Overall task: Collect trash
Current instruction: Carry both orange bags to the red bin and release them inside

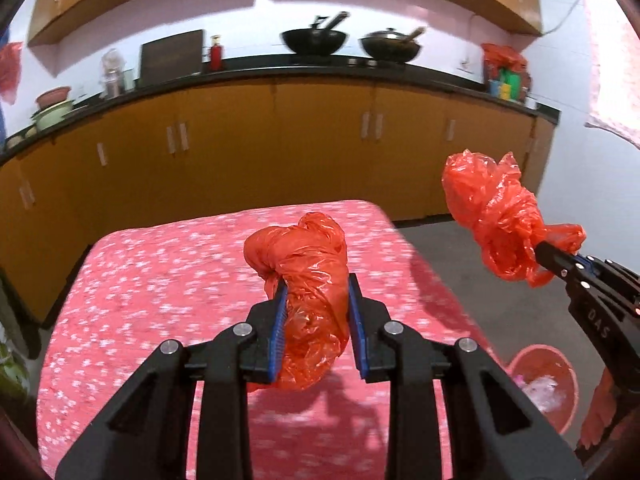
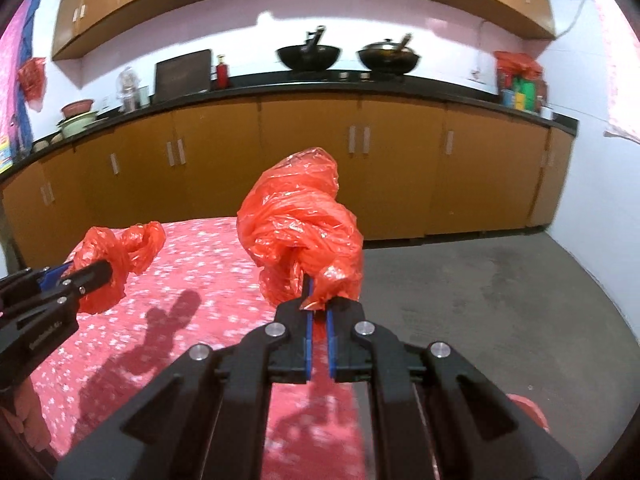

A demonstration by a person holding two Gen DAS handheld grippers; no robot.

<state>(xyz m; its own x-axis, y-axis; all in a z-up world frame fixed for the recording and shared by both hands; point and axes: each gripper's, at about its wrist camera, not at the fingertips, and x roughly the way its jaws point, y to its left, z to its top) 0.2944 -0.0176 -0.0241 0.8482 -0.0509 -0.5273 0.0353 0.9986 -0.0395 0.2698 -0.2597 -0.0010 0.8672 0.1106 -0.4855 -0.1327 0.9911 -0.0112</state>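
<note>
My left gripper (image 1: 316, 284) is shut on a crumpled red plastic bag (image 1: 308, 280) and holds it above the pink flowered tablecloth (image 1: 160, 280). My right gripper (image 2: 318, 304) is shut on a second knotted red plastic bag (image 2: 300, 224), held in the air past the table's right edge. In the left wrist view the right gripper (image 1: 548, 248) and its bag (image 1: 492, 216) show at the right, above the floor. In the right wrist view the left gripper (image 2: 104, 268) and its bag (image 2: 112, 260) show at the left over the table.
A pink bin (image 1: 548, 384) with some trash in it stands on the grey floor (image 2: 500, 300) right of the table. Orange cabinets (image 1: 280, 144) with a black counter, woks and bottles run along the back wall.
</note>
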